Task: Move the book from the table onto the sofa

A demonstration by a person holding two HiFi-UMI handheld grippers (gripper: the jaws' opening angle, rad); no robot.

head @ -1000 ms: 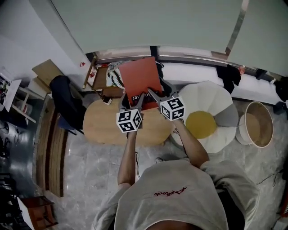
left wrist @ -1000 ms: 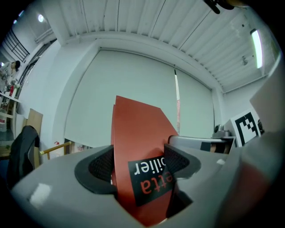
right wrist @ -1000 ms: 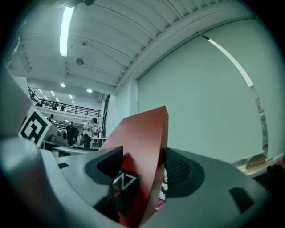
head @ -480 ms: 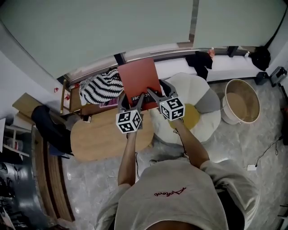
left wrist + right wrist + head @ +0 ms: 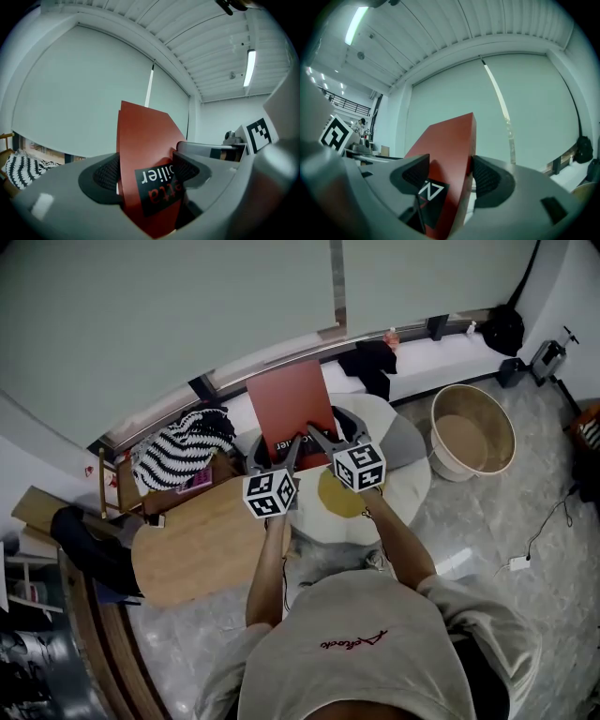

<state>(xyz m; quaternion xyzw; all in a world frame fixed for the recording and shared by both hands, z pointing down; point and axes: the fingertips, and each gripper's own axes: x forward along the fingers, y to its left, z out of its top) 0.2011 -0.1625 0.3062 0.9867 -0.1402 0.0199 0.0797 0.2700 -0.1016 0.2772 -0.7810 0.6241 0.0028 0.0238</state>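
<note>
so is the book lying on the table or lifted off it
Lifted off. The book is clamped between the jaws of the left gripper and the right gripper, clear of the table.

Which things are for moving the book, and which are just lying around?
For the job: red book, clamped in the left gripper and the right gripper; wooden table; flower-shaped sofa.

Just lying about: round tub; striped cloth; dark clothes on the ledge.
</note>
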